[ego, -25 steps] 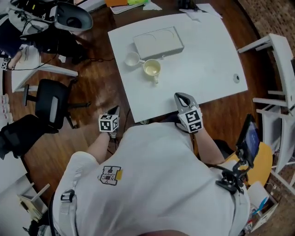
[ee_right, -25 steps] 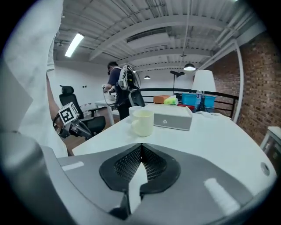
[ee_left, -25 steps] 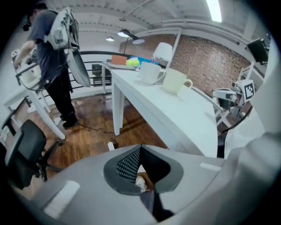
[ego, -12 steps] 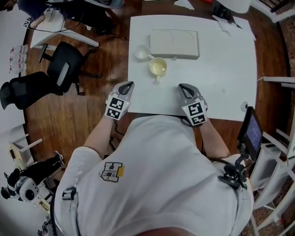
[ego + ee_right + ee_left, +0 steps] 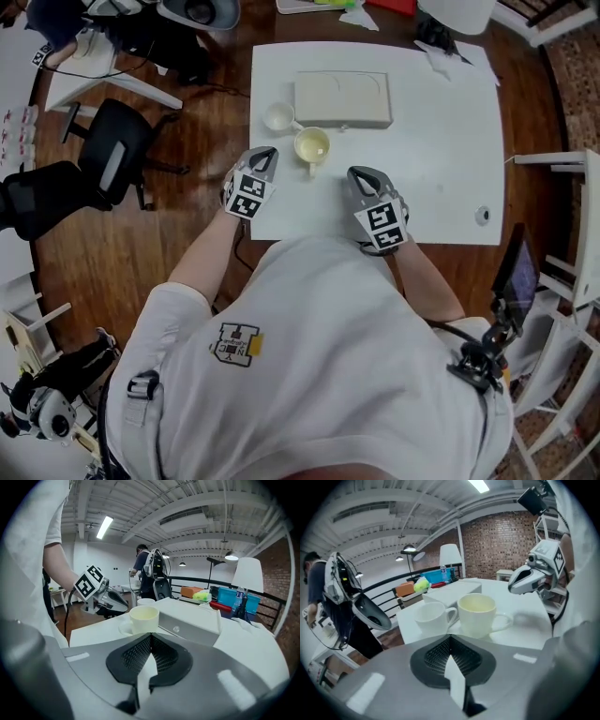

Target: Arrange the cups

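On the white table point(image 5: 431, 141) a cream cup point(image 5: 311, 145) stands with its handle toward me, and a smaller white cup point(image 5: 278, 117) sits just behind it to the left. Both are beside a flat white box point(image 5: 342, 98). My left gripper point(image 5: 265, 153) is shut and empty, near the table's left edge, a short way from the cream cup point(image 5: 477, 615) and white cup point(image 5: 432, 617). My right gripper point(image 5: 354, 173) is also shut and empty, over the table's near part, right of the cream cup point(image 5: 144, 619). Each gripper view shows the other gripper: the right one point(image 5: 529, 576), the left one point(image 5: 101, 597).
A black office chair point(image 5: 117, 155) and a white bench point(image 5: 103, 84) stand left of the table on the wood floor. A small round object point(image 5: 482, 215) lies near the table's right front corner. A white chair point(image 5: 562, 187) and a mounted screen point(image 5: 516, 272) are at the right.
Both grippers have come forward toward the cups. The left one rose from beside the table up to its left edge near the cups; the right one moved a little further over the table.
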A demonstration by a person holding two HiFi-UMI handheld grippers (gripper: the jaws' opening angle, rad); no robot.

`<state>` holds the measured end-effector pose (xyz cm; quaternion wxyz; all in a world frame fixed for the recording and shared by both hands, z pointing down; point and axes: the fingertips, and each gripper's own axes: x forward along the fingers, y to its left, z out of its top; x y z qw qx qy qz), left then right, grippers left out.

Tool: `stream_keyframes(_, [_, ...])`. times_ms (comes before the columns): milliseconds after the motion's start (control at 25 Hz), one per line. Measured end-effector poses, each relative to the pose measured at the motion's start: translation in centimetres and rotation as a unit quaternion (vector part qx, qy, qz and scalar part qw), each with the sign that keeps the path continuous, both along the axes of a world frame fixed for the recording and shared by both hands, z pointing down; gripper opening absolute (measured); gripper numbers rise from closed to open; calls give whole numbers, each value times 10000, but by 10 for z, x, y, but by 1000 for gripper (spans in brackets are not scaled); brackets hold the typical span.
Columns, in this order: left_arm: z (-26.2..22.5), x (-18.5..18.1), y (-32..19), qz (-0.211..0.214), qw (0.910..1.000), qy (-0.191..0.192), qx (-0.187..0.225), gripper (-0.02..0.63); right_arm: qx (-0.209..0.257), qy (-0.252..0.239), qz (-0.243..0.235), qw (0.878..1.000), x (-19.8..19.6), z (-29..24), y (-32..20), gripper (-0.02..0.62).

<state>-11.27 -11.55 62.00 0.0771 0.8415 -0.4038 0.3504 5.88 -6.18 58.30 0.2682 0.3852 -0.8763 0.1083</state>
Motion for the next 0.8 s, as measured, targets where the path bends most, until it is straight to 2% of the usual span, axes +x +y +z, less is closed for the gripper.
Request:
stream_keyframes(80, [-6, -16, -19, 43, 9989, -298, 366, 0, 32, 40, -10, 10000, -2, -4, -6, 0])
stream_keyframes(120, [-11, -22, -28, 315, 9967, -508, 545, 0, 52, 72, -45, 10000, -3, -5, -7, 0])
stream_keyframes(200, [-20, -22, -45, 1183, 9859, -892, 774, 0, 92, 146, -118, 9998, -6, -8, -9, 0])
stream_keyframes(240, [-23, -19, -52, 1630, 9782, -1048, 744, 47, 107, 172, -138, 9997, -7, -9, -10, 0])
stream_keyframes(320, [-24, -12, -62, 2331, 9632, -1276, 408, 171, 116, 197, -140, 9996, -10, -10, -10, 0])
stream_keyframes(400, [-21, -3, -67, 2809, 9488, -1445, 59, 292, 107, 217, -103, 9997, -9, -11, -8, 0])
stream_keyframes(480, [-16, 6, -69, 3208, 9320, -1686, -109, 354, 91, 238, -42, 9997, -7, -10, -6, 0])
stream_keyframes(600, [-2, 16, -71, 3656, 9082, -2022, -235, 397, 64, 261, 43, 9996, -5, -9, -4, 0])
stream_keyframes(720, [11, 22, -73, 3966, 8883, -2277, -416, 399, 36, 268, 135, 9995, -1, -8, -5, 0])
stream_keyframes(800, [15, 25, -75, 4158, 8763, -2400, -391, 399, 22, 266, 188, 9995, 0, -8, -3, 0])
